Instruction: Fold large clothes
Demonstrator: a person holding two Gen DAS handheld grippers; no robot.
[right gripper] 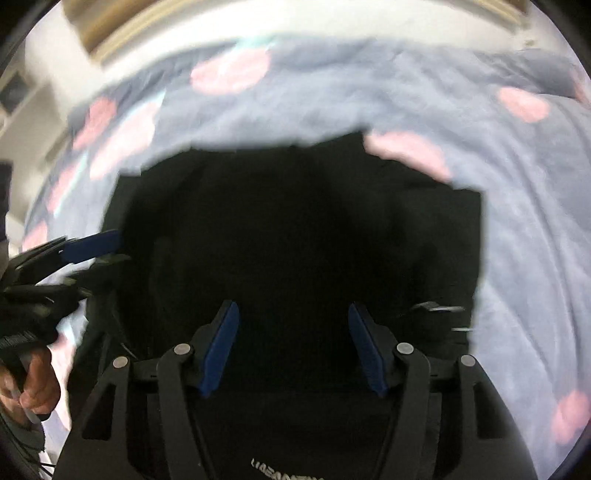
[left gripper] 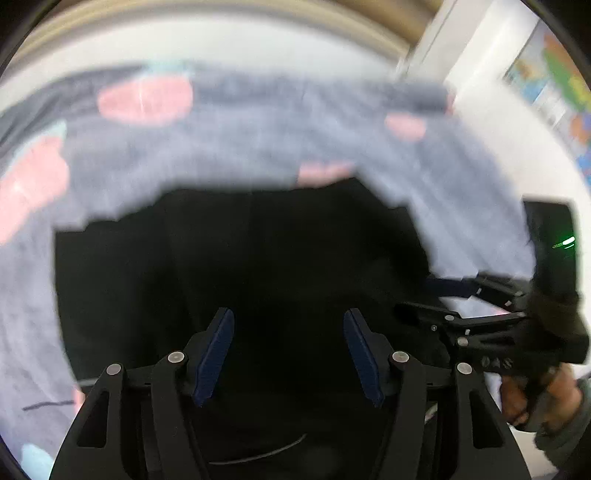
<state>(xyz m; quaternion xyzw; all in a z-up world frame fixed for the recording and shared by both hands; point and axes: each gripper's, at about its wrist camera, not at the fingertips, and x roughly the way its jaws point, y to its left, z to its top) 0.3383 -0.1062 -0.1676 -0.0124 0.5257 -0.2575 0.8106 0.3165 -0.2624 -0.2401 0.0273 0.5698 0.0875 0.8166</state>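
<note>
Both claws spread wide, nothing between the blue pads, hovering low over the work. Left claw [left gripper: 288, 354] over the near part of a black garment [left gripper: 240, 258], jaws apart and empty; right claw [right gripper: 293, 345] same story, wide apart, gripping nothing. Right claw also visible at far right of left wrist view, held in a bare hand [left gripper: 535, 398]; left claw at far left of right wrist view, pad reaching toward the garment's left edge, whether touching it unclear from blur. Black garment spread mostly flat on a bed, filling the centre of both views, far edge uneven, right edge straighter in right wrist view. Probably soft, limp, light to medium weight, no stiffness, likely to sag and drag when lifted, so pinch at edges or corners rather than mid-panel; left and right side edges look like the sensible grab spots for a fold. Small pale bits at garment's right side [right gripper: 439, 308], maybe zipper or tag, too blurred to tell. White lettering on near edge of garment [right gripper: 284, 474], cut off and upside down, not readable. Thin pale cord or seam near bottom of left view [left gripper: 266, 452]. Under the garment, grey-blue bedspread with pink blobs [right gripper: 517, 221], wrinkled, soft. Beyond that, white wall and wooden trim [left gripper: 258, 22]; colourful poster far right [left gripper: 554, 85], text unreadable. Fold judged early, garment laid out, no grasp yet.
</note>
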